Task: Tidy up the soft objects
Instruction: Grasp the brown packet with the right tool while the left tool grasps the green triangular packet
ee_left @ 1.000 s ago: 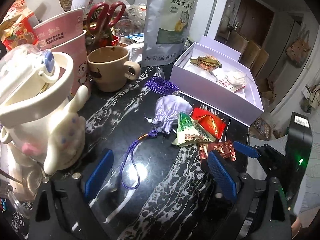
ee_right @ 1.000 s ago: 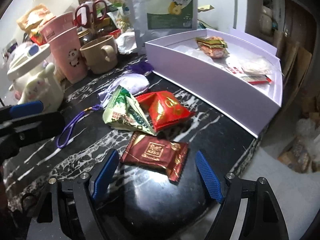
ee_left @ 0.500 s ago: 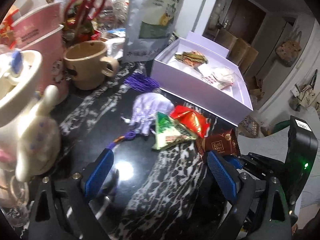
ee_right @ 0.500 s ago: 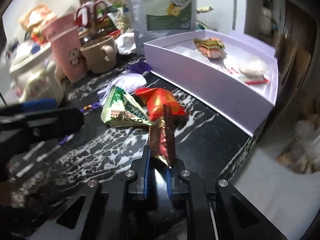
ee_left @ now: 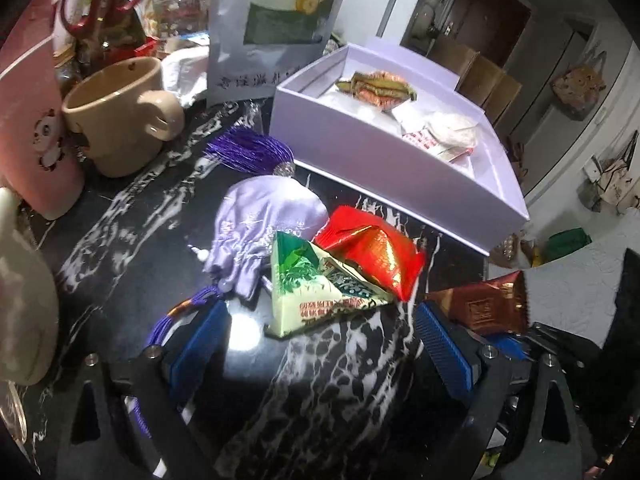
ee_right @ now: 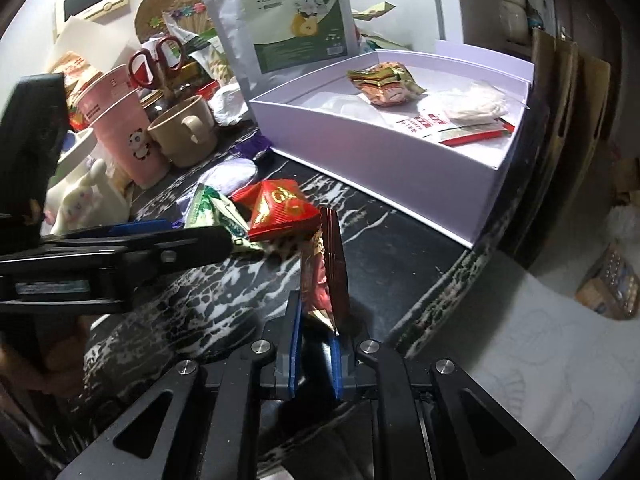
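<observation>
Our right gripper (ee_right: pixel 314 354) had its fingers closed on the brown packet (ee_right: pixel 330 268); our left gripper (ee_left: pixel 320 356) hung open above the tabletop (ee_left: pixel 344 392), near the green packet (ee_left: pixel 316 292).

beige mug (ee_left: pixel 120 116), pink panda cup (ee_left: pixel 30 132), red scissors (ee_right: pixel 158 62)

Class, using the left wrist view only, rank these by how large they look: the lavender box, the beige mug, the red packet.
1. lavender box
2. beige mug
3. red packet, though it looks nearly mug-sized, and fisheye distortion leaves that pair unsure.
</observation>
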Motion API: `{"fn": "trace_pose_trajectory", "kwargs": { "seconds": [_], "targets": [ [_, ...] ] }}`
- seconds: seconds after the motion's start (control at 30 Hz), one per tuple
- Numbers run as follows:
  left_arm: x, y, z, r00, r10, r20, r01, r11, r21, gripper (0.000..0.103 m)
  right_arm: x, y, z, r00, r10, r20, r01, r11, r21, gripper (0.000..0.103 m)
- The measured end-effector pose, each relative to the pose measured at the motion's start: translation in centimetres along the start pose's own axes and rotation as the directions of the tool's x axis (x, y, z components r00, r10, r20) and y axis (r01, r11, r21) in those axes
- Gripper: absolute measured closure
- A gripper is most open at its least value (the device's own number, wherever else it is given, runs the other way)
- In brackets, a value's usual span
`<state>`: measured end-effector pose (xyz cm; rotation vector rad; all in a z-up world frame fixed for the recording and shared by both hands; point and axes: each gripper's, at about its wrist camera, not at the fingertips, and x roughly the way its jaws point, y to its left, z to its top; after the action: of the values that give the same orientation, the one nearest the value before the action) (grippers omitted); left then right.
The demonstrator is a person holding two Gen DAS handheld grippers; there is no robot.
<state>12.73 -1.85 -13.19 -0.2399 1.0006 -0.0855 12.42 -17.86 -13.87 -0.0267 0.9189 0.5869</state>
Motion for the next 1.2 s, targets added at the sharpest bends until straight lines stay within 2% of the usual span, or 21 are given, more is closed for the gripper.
{"fn": "trace_pose_trajectory", "kwargs": {
  "seconds": [0.1, 0.4, 0.43, 0.47, 0.53, 0.63, 0.9, 1.2],
  "targets": [
    [0.9, -0.1, 0.3, 1.000, 0.001, -0.013, -0.001, 1.000, 0.001, 0.007, 0.0, -0.2, 0.1, 1.000, 0.004, 0.000, -0.004, 1.000, 0.004, 0.091],
    [2.1, -1.2, 0.9, 0.996, 0.086, 0.004, -0.086, 0.994, 0.064, 0.008, 0.2, -0.4, 0.3, 1.000, -0.002, -0.001, 0.002, 1.000, 0.003, 0.091],
    [2.0, -1.3, 0.9, 0.995, 0.097, 0.013, -0.098, 0.993, 0.065, 0.015, 0.2, -0.4, 0.3, 1.000, -0.002, -0.001, 0.002, 1.000, 0.004, 0.091],
    [1.9, -1.3, 0.8, 0.993, 0.112, 0.022, -0.113, 0.991, 0.070, 0.029, 0.2, -0.4, 0.3, 1.000, -0.003, -0.001, 0.003, 1.000, 0.005, 0.091],
    [1.6, -1.2, 0.8, 0.991, 0.128, 0.034, -0.130, 0.988, 0.078, 0.039, 0.2, -0.4, 0.2, 1.000, -0.006, -0.001, 0.006, 1.000, 0.005, 0.091],
    [1.3, -0.8, 0.8, 0.994, 0.106, 0.031, -0.108, 0.992, 0.072, 0.046, 0.1, -0.4, 0.2, 1.000, -0.008, -0.003, 0.008, 1.000, 0.008, 0.091],
    [0.1, -0.2, -0.5, 0.997, 0.079, 0.023, -0.080, 0.996, 0.037, 0.047, -0.4, 0.1, -0.2, 1.000, 0.003, 0.001, -0.003, 1.000, 0.015, 0.091],
    [-2.6, -0.2, -2.4, 0.997, 0.059, 0.050, -0.060, 0.998, 0.021, 0.048, -1.7, 1.5, -1.0, 1.000, 0.014, 0.019, -0.014, 1.000, -0.002, 0.092]
  ]
}}
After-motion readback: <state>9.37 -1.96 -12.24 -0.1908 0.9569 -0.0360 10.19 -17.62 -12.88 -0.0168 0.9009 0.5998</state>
